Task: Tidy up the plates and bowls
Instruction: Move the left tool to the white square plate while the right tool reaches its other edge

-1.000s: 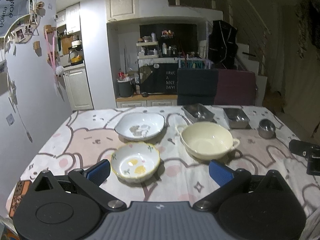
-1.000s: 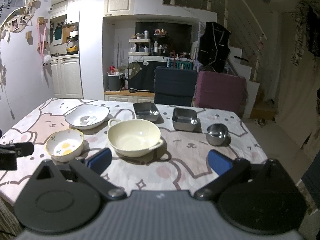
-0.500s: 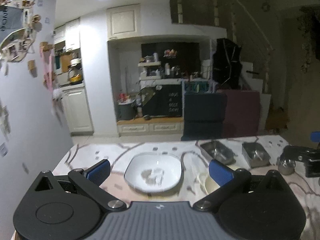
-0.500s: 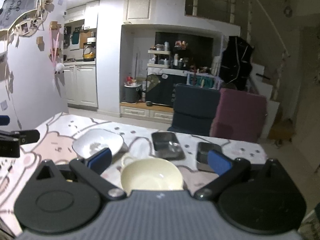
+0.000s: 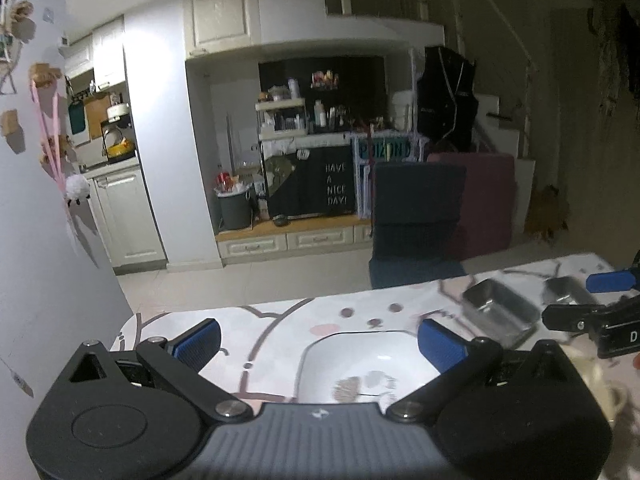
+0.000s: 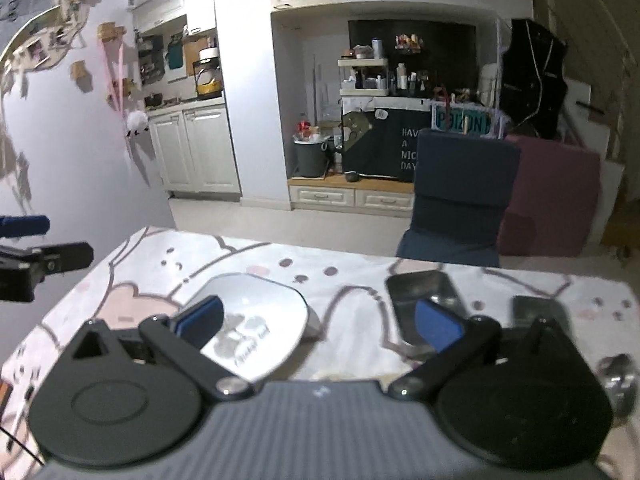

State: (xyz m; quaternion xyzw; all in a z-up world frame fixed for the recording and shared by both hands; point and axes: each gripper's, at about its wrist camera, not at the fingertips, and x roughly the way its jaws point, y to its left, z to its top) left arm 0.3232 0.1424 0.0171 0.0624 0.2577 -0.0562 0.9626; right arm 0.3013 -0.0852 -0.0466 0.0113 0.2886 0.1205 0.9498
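While both tools are held low over the near edge of the table, nothing is gripped: the left gripper (image 5: 318, 340) is seen with its blue-padded fingers spread wide and nothing between them, and the right gripper (image 6: 320, 322) is likewise parted and empty. Just beyond the left gripper, the wide white ceramic bowl with a grey printed motif (image 5: 368, 368) is set on the pink-and-white cartoon tablecloth (image 5: 280, 320), its far rim framed between the two pads. The same bowl (image 6: 256, 320) is seen past the right gripper's left pad, and a sliver of the pale yellow handled bowl (image 5: 604, 384) is glimpsed at the right edge of the left view. Farther back, a rectangular stainless steel tray (image 6: 424, 300) and a second steel tray (image 6: 536, 310) are laid near the far edge, with a small round steel cup (image 6: 618, 376) off to the right. Behind the table, a dark blue chair (image 6: 460, 200) and a maroon chair (image 6: 556, 200) are placed. The step in hand is judged to be an approach to the white bowl for stacking. It is best done if the rim is taken squarely between the pads, one pad inside and one outside, the grip is closed firmly before lifting, and the bowl is kept level, since glazed ceramic is likely to slip.
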